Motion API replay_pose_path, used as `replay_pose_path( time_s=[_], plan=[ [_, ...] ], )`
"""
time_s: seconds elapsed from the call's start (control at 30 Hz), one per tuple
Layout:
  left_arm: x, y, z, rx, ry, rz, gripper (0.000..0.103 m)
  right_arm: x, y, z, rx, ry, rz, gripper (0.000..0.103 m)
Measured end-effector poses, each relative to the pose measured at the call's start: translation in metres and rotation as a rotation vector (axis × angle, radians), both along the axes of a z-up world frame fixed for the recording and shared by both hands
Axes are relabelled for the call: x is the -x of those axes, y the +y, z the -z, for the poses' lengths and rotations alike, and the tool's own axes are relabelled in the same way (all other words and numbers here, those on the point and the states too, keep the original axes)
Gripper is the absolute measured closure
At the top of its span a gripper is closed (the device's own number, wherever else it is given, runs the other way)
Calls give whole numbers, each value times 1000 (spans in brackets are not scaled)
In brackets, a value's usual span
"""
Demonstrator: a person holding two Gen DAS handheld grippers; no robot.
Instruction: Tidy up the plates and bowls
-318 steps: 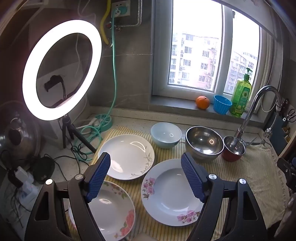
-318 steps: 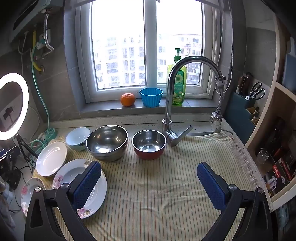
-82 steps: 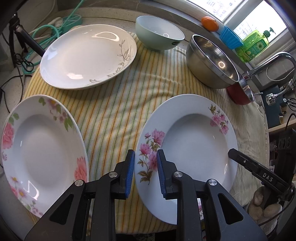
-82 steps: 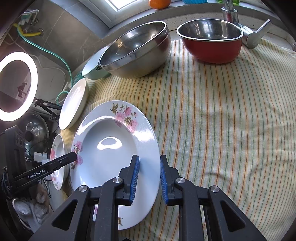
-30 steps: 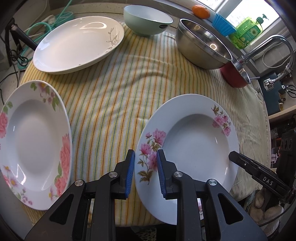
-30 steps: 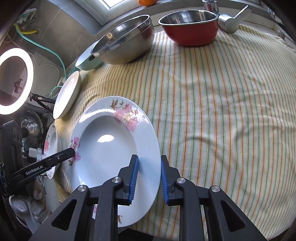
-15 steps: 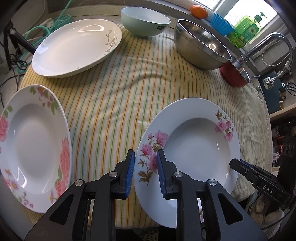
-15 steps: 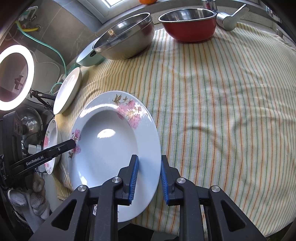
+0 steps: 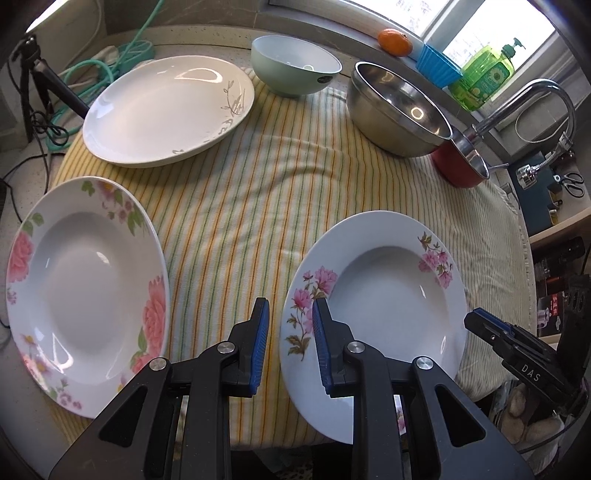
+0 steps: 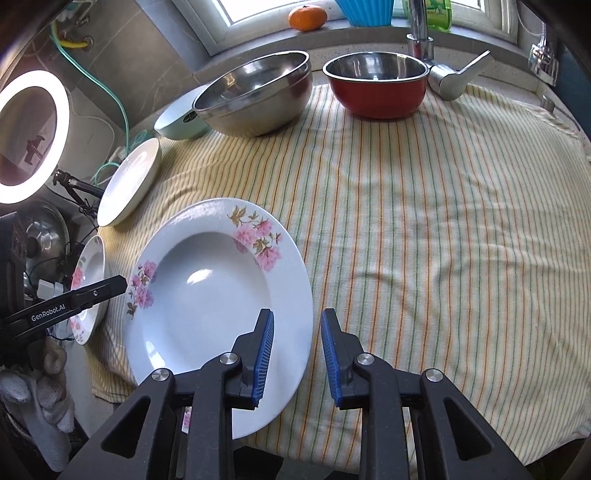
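Note:
A pink-flowered deep plate (image 9: 384, 295) lies on the striped cloth (image 9: 236, 199) near the front edge; it also shows in the right wrist view (image 10: 207, 295). My left gripper (image 9: 290, 341) is open around its left rim. My right gripper (image 10: 297, 350) is open around its right rim. A second floral plate (image 9: 77, 284) lies at the left, a plain white plate (image 9: 166, 107) behind it. A pale green bowl (image 9: 295, 66), a steel bowl (image 9: 399, 107) and a red bowl (image 10: 376, 85) stand at the back.
A tap (image 9: 524, 99) rises at the back right. An orange (image 10: 307, 17), a blue cup (image 9: 437, 66) and a green soap bottle (image 9: 484, 79) stand on the windowsill. A ring light (image 10: 31, 136), tripod and cables are at the left.
Both grippers have opened a little and let go of the flowered plate's rim. The plate has come down to rest on the cloth nearer the front edge.

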State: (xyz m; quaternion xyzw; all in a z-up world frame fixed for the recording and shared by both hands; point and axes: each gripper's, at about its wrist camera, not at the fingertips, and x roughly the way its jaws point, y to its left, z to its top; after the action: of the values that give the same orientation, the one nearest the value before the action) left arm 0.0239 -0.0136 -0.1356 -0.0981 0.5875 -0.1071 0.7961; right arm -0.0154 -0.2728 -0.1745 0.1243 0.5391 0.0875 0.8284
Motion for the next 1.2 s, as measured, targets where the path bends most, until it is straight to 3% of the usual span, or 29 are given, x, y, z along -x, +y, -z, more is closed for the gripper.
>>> replay_pose_path(
  time_s=[0.23, 0.37, 0.47, 0.7, 0.93, 1.2],
  plan=[
    [11, 18, -13, 23, -40, -44, 81, 1, 12, -20, 23, -96, -5, 76],
    [19, 37, -18, 24, -60, -84, 81, 1, 27, -34, 16, -170, -28, 64],
    [24, 56, -21, 23, -69, -123, 81, -1, 41, -42, 0, -201, -50, 63],
    [37, 104, -25, -8, -90, -233, 81, -12, 91, -52, -21, -217, -158, 60],
    [49, 147, -25, -37, -109, -327, 81, -26, 137, -45, -36, -146, -233, 60],
    [57, 191, -13, -46, -90, -425, 81, -37, 191, -41, -53, -127, -343, 60]
  ],
)
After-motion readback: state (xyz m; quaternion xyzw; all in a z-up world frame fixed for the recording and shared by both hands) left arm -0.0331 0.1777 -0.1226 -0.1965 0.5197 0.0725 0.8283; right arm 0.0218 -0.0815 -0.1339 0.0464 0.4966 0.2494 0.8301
